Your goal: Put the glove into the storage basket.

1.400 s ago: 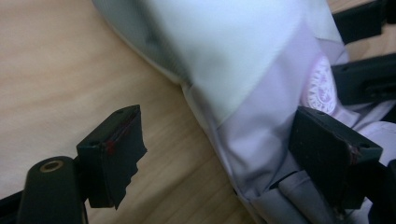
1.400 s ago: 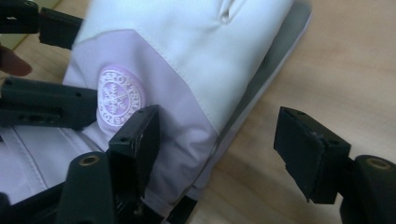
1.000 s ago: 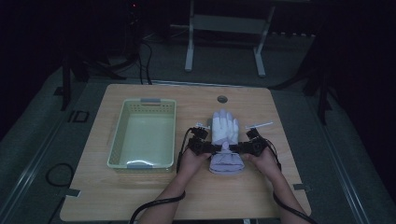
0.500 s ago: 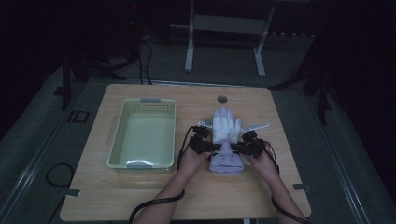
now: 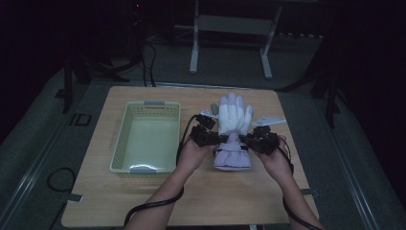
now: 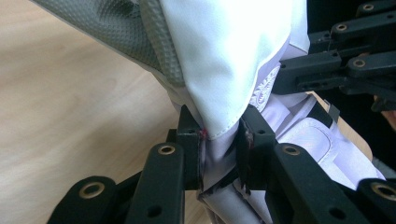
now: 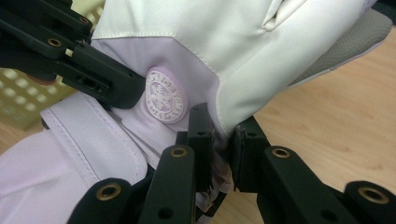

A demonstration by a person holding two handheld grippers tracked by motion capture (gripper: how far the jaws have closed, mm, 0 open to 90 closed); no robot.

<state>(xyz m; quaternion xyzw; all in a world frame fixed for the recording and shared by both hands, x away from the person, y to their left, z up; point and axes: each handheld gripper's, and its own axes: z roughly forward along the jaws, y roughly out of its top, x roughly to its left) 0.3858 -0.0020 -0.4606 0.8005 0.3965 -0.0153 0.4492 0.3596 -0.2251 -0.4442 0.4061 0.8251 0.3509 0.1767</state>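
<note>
A white and lavender padded glove (image 5: 232,120) hangs over the wooden table (image 5: 158,201), fingers pointing away from the person. My left gripper (image 5: 221,139) is shut on the glove's wrist from the left, and its jaws pinch the fabric (image 6: 224,60) in the left gripper view (image 6: 219,144). My right gripper (image 5: 244,140) is shut on the wrist from the right; its jaws have just been closing on the fabric (image 7: 187,46) beside a round snowflake badge (image 7: 163,95), as the right gripper view (image 7: 223,140) shows.
A pale green basket (image 5: 119,143) stands to the left of the glove. A thin white object (image 5: 269,120) lies on the table to the right of the glove's fingers. A metal stand (image 5: 230,28) sits on the floor behind the table.
Both grippers closed on the glove's wrist and rose together. The glove lay flat on the table and is now lifted off it.
</note>
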